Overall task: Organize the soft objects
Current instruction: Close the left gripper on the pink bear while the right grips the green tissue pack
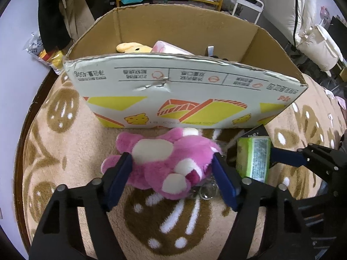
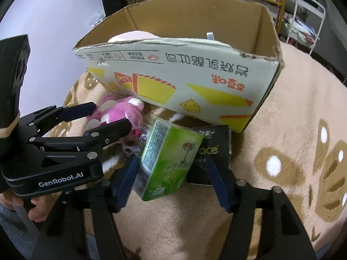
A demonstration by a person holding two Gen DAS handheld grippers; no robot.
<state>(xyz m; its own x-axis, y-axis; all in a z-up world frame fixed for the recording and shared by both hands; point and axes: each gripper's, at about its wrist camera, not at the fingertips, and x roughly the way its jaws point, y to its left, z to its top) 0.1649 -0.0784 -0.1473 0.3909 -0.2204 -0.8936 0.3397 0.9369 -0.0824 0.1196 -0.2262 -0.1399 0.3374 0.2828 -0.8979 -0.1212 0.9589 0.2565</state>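
Left gripper [image 1: 172, 169] jaws are pinching the pink plush [image 1: 164, 162]; right gripper [image 2: 171, 177] jaws are straddling the green tissue pack [image 2: 167, 156], grip unclear. Both are lying just near the cardboard box [image 1: 186, 86], presumably getting boxed.

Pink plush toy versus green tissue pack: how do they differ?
The pink plush toy is furry, rounded and sprawled flat; the green tissue pack is a smooth, printed block propped tilted. The toy sits between the left gripper's fingers, the pack between the right gripper's. Both lie before the cardboard box.

The cardboard box [image 1: 184, 91] front wall hides most of the plush toys [image 1: 133, 48] inside.
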